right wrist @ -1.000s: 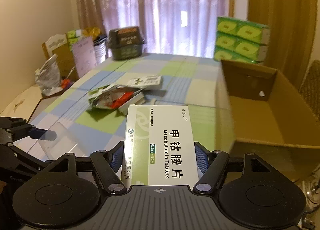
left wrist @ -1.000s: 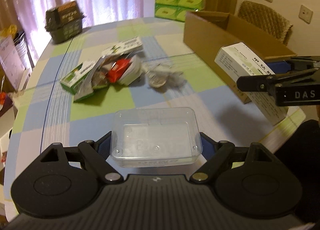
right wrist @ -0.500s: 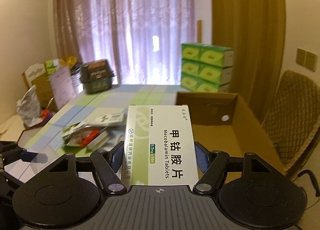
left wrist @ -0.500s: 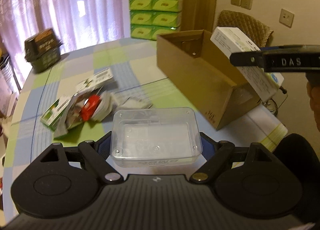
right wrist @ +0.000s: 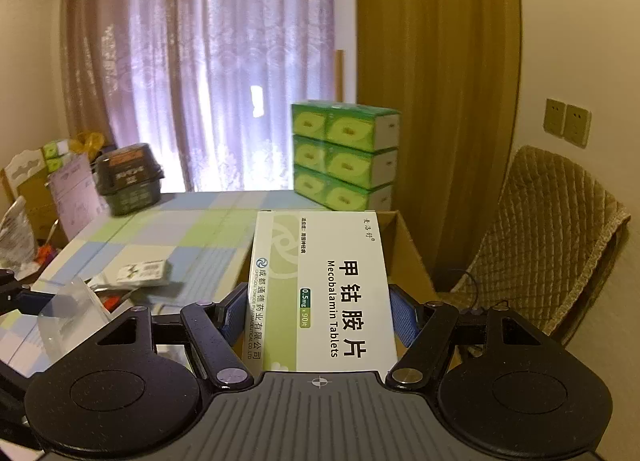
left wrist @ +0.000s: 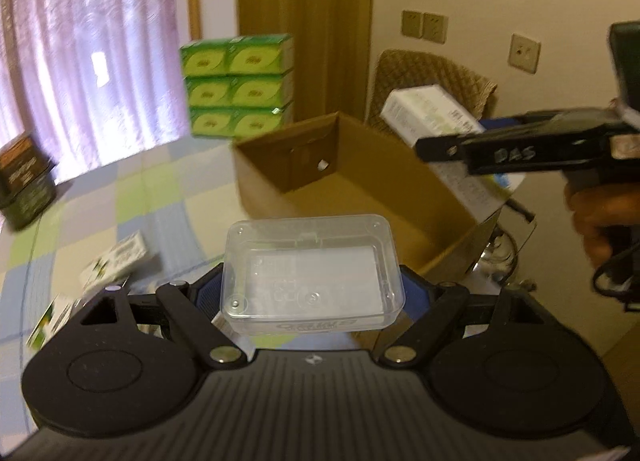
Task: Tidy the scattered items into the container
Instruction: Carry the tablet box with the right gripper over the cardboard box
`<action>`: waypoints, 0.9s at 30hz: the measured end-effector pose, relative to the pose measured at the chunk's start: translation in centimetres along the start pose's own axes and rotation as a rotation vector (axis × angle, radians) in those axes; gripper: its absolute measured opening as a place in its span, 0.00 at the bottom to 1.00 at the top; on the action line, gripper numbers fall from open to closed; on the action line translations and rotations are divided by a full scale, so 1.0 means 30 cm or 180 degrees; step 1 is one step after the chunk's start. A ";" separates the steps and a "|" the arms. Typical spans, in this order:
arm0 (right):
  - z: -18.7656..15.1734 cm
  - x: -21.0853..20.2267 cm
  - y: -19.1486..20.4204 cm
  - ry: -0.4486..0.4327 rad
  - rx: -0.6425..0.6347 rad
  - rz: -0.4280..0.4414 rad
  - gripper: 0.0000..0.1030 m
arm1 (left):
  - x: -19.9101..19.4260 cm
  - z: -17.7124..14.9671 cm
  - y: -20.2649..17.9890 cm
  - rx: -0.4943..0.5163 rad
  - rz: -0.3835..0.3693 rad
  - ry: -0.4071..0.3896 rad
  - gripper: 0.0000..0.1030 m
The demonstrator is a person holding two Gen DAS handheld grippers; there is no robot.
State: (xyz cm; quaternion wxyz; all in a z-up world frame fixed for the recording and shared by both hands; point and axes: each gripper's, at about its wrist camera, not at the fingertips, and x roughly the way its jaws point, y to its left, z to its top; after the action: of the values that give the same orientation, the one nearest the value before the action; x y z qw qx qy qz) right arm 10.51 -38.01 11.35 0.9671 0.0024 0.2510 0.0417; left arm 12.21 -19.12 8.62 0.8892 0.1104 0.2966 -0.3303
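Only the left wrist view shows the cardboard box (left wrist: 360,181) open and bare inside. Above its far rim, the right gripper (right wrist: 318,313) clamps a white tablet carton (right wrist: 324,293). The left gripper (left wrist: 312,285) pinches a clear plastic case (left wrist: 312,265) before the box.

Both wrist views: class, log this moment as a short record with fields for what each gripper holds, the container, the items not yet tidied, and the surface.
left gripper: shut on clear plastic box
right gripper: shut on tablet box, held above the container
container: open cardboard box, looks empty where visible
left to tidy: small cartons lying on the table
surface: checked tablecloth
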 end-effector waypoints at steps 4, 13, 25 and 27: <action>0.024 0.040 -0.060 0.0005 0.0114 -0.0028 0.71 | 0.068 0.076 -0.033 0.0110 -0.0092 -0.0060 0.81; 0.019 0.117 -0.140 0.0078 0.0259 -0.0020 0.71 | 0.229 0.126 -0.078 0.0233 -0.0289 -0.0031 0.81; -0.033 0.187 -0.226 0.0185 0.0412 -0.0078 0.71 | 0.386 0.119 -0.119 0.0461 -0.0435 0.0125 0.81; -0.038 0.192 -0.231 0.0193 0.0427 -0.0092 0.71 | 0.402 0.115 -0.119 0.0448 -0.0451 0.0134 0.81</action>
State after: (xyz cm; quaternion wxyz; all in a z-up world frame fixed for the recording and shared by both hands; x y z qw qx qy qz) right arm 15.53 -44.47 7.37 0.9572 0.0624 0.2824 0.0110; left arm 18.75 -29.46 4.14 0.8472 0.1583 0.2984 -0.4100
